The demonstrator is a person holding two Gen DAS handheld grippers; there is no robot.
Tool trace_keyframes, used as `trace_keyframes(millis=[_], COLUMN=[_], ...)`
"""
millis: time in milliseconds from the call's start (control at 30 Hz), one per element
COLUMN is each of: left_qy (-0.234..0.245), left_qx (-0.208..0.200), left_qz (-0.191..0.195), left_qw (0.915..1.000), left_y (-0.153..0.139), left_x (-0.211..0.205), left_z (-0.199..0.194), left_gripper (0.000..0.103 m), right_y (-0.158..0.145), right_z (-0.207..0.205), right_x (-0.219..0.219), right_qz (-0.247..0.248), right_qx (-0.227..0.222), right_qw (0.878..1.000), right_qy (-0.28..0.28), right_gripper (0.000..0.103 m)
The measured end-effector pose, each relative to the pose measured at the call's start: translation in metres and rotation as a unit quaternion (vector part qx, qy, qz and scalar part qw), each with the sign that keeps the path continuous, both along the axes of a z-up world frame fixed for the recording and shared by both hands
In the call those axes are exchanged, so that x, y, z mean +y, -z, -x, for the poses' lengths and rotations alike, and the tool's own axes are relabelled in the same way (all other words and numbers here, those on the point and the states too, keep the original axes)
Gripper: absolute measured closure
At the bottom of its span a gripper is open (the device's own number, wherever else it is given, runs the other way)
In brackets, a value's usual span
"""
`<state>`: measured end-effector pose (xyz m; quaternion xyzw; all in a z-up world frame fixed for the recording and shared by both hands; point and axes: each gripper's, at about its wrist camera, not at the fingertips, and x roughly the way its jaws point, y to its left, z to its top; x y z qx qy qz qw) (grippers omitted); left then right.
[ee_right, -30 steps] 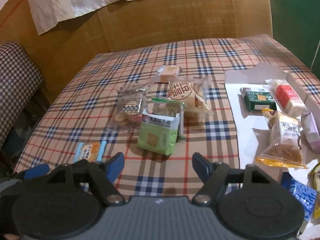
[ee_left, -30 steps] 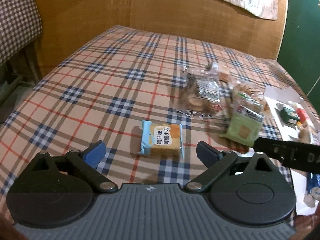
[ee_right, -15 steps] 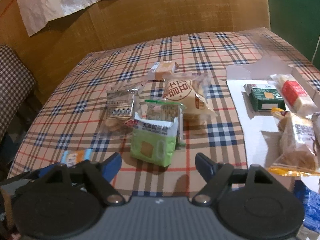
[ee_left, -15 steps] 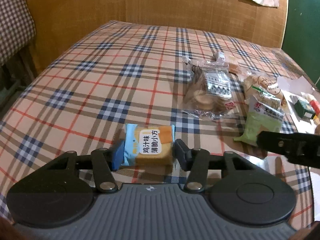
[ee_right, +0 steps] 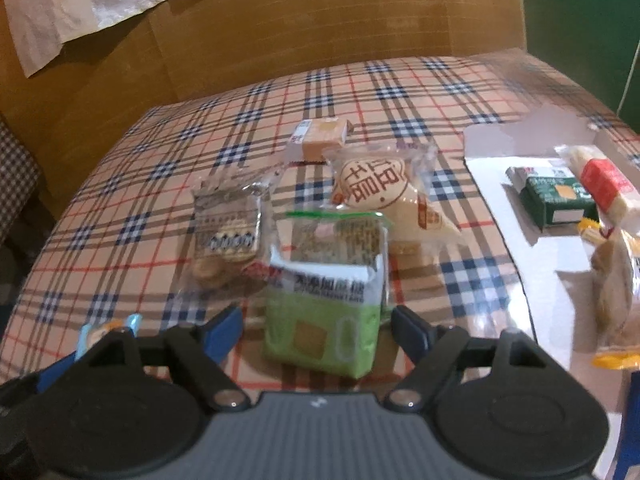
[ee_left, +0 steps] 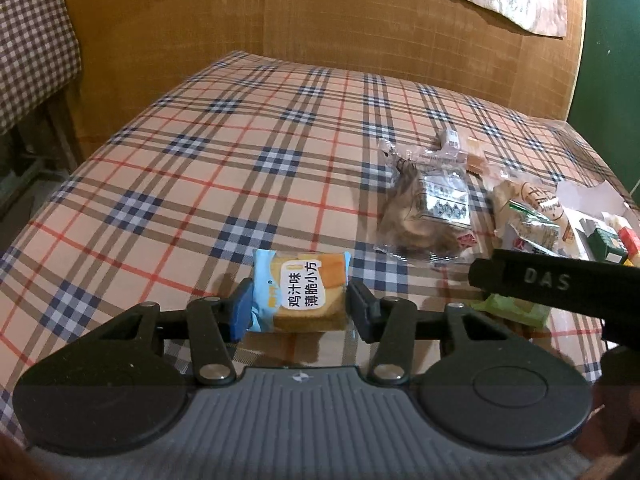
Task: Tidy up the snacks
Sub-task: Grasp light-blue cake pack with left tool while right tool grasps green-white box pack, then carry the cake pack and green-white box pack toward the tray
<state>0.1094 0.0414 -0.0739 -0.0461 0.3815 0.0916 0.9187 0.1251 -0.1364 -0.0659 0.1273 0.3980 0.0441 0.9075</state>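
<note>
Left wrist view has the plaid tabletop [ee_left: 280,128] filling most of the shot, backed by a brown cardboard wall [ee_left: 280,12]. Off to the right sits a white tray [ee_right: 516,208] holding a dark green box [ee_right: 560,200] and a red-and-white packet [ee_right: 608,188]. Mid-table there's a loose cluster: a clear cookie bag [ee_right: 228,232], a round pastry pack [ee_right: 380,192], and a small tan wafer box [ee_right: 320,136] behind them. The right gripper [ee_right: 316,328] has its jaws spread wide on either side of the green cracker pack [ee_right: 324,320], not touching it. The left gripper [ee_left: 298,310] has its jaws pinched in on the little blue-and-orange biscuit packet [ee_left: 302,292], which looks slightly raised off the cloth near the front edge.
</note>
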Motion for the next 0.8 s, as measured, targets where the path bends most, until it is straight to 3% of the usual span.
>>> trace_keyframes(millis=[33, 67, 167, 800], left_qy=[0.002, 0.003, 0.007, 0.044], left_qx=[0.0, -0.002, -0.005, -0.033], left_qz=[0.002, 0.002, 0.006, 0.013], left_qw=[1.0, 1.0, 0.9999, 0.9984], left_y=[0.0, -0.001, -0.006, -0.045], left_x=[-0.001, -0.002, -0.005, -0.044], left_z=[0.0, 0.001, 0.005, 0.045], left_gripper=[0.044, 0.044, 0.044, 0.044], right_y=[0.0, 0.0, -0.002, -0.04], right_z=[-0.001, -0.001, 0.001, 0.052], right_x=[0.0, 0.001, -0.003, -0.035], right_qz=[0.003, 0.01, 0.007, -0.011], right_qx=[-0.002, -0.003, -0.001, -0.028], right_qw=[1.0, 1.0, 1.0, 0.999], right_qy=[0.001, 0.001, -0.007, -0.037], right_gripper=[0.028, 0.045, 0.054, 0.055])
